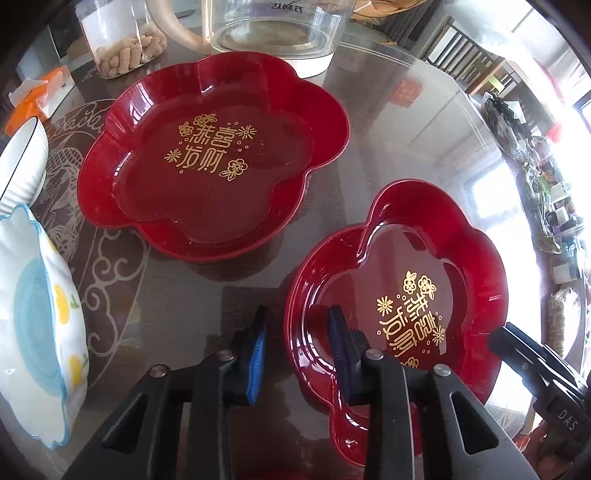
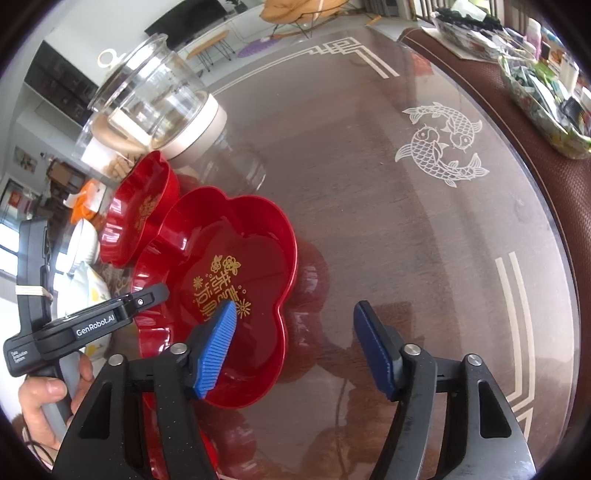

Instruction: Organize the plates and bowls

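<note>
Two red flower-shaped plates with gold lettering sit on the glass table. The far plate [image 1: 207, 206] [image 2: 129, 221] lies flat beside the kettle. The near plate [image 1: 406, 243] [image 2: 258, 229] is bracketed from both sides. My left gripper [image 1: 299, 343] straddles its left rim, one blue pad outside over the table and one inside; a gap shows at the outer pad. My right gripper [image 2: 295, 349] stands wide across the opposite rim, with its left pad [image 2: 218, 343] over the plate's inside and the other over bare table. Neither pad pair presses on the rim.
A white bowl with a dark rim [image 1: 26, 158] and a blue-and-yellow patterned bowl [image 1: 37, 325] stand at the left. At the back are a glass kettle [image 1: 273, 33] and a snack jar [image 1: 118, 40]. A cluttered basket [image 2: 546, 74] sits at the table's far right. A hand [image 2: 44, 395] holds the left gripper.
</note>
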Tool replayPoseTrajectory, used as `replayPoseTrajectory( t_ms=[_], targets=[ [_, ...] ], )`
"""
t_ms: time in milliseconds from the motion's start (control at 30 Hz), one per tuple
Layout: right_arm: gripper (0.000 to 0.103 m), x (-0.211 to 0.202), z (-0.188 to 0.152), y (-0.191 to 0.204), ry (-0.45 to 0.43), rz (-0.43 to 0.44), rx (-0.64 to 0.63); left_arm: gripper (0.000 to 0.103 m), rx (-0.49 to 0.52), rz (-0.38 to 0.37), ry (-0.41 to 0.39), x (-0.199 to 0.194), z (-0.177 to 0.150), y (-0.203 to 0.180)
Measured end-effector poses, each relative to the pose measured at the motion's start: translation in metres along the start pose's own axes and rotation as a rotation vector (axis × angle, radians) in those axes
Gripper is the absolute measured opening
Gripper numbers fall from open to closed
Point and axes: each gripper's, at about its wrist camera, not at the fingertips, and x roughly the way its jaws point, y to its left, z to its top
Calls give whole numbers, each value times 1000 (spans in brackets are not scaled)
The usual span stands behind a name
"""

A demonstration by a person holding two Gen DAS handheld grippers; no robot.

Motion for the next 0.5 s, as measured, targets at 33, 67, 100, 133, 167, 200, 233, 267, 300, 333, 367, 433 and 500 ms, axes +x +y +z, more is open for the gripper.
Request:
replayPoseTrajectory(
  t_ms=[33,67,100,133,167,200,233,267,300,333,367,433,500],
  targets=[
    [53,4,1,2,8,2,-7,22,-1,-9,-5,0,0,0],
    [49,7,2,3,16,-1,-11,19,1,-16,-10,0,-1,0],
    [47,11,3,4,22,-5,-16,16,2,-18,-14,-1,-1,0],
    [34,14,4,5,28,-10,-21,12,5,-18,-19,-1,-2,0],
    [14,18,4,5,35,-15,-25,11,7,-22,-21,-1,-2,0],
    [11,20,4,6,39,-11,-22,10,5,-27,-23,-2,-2,0],
    [9,20,4,6,37,-19,-21,10,3,-33,-25,-3,-3,1],
    [9,19,3,6,32,-25,-25,10,5,-38,-32,-7,-4,0],
    [9,17,2,7,27,-28,-32,10,12,-43,-44,-11,-5,0],
    [9,13,1,8,16,-28,-36,10,21,-47,-59,-18,-6,-2],
    [9,7,0,9,4,-25,-40,10,29,-54,-75,-27,-7,-2],
    [9,-8,-2,13,-19,-21,-54,10,47,-72,-105,-47,-10,-2],
    [9,-26,-5,20,-47,-11,-68,10,76,-85,-131,-70,-17,-1]
  ],
)
